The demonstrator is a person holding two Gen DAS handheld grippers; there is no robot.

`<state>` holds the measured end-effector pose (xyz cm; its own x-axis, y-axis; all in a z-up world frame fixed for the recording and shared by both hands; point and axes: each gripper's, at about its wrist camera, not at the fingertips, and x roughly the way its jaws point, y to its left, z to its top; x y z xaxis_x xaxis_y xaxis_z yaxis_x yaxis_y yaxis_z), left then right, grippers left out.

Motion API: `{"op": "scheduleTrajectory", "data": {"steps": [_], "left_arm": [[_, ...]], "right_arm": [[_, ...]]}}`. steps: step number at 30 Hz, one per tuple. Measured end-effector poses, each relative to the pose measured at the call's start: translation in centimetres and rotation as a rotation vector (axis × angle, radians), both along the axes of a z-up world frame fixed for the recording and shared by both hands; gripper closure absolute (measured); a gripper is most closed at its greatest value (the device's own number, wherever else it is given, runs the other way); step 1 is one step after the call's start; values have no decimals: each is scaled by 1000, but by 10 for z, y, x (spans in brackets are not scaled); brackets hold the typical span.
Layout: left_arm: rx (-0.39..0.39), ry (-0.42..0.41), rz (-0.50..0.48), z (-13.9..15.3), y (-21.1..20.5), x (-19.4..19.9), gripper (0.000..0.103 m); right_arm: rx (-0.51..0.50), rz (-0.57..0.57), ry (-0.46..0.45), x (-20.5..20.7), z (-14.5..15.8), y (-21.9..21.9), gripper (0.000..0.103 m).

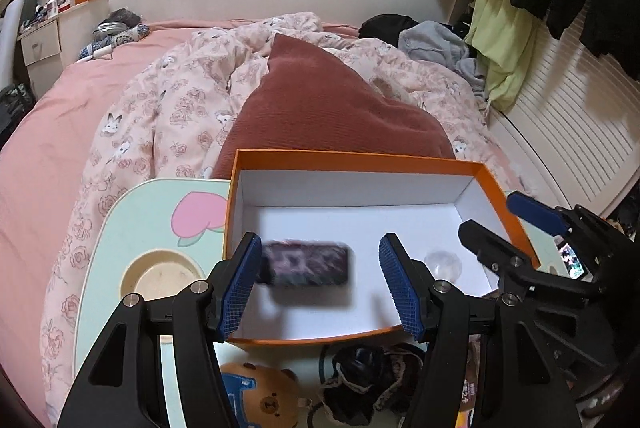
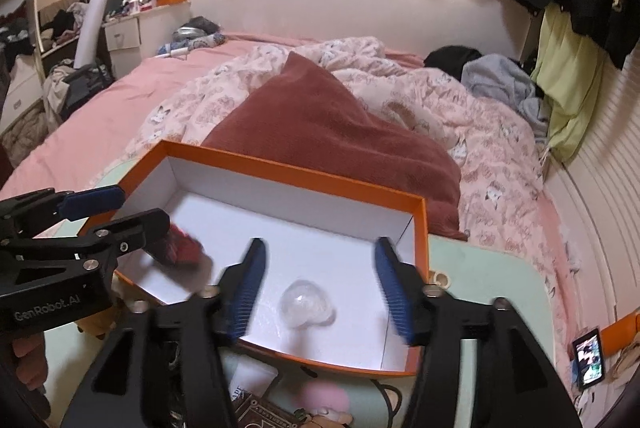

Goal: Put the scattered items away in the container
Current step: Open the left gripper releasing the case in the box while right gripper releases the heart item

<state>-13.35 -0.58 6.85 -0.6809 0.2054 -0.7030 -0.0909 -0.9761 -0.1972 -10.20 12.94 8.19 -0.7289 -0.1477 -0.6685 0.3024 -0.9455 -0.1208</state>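
Over the orange box [image 1: 500, 195], which sits on a pale green desk [image 1: 132, 211] drawn up to a bed [image 1: 60, 115], both tools hang with their blue-padded fingers spread wide and gripping nothing. Between and just ahead of the left tool [image 1: 320, 276] a dark, patterned, oblong item [image 1: 306, 264] shows motion-blurred above the white box floor, apart from either finger; whether it touches the floor cannot be told. A clear, crumpled plastic piece [image 1: 444, 264] lies on the box floor to the right of that tool's right finger. From the right wrist view the same clear piece [image 2: 306, 304] rests on the floor between the right tool [image 2: 320, 288] fingers, near them but touching neither.

Outside the box, on the desk near its front wall, lie a brown bear plush [image 1: 264, 394], a dark lacy bundle of cloth [image 1: 368, 384] and a pink soft thing [image 2: 324, 398]. A round recess [image 1: 160, 278] is sunk into the desk left of the box. A small lit screen [image 2: 590, 362] stands at the right edge of the desk.

White lettering on the left tool's black body reads "GenRobot.AI" in the right wrist view
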Motion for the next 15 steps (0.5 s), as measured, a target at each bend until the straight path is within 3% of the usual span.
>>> {"op": "scheduleTrajectory", "data": {"steps": [4,15], "left_arm": [[-57,21,-6,3,5,3,41],[-18,30,-11,19,1,18,41]], "right_arm": [[-1,6,14,4,3,-1,39],[-46,5,20,12,13,5,39]]}}
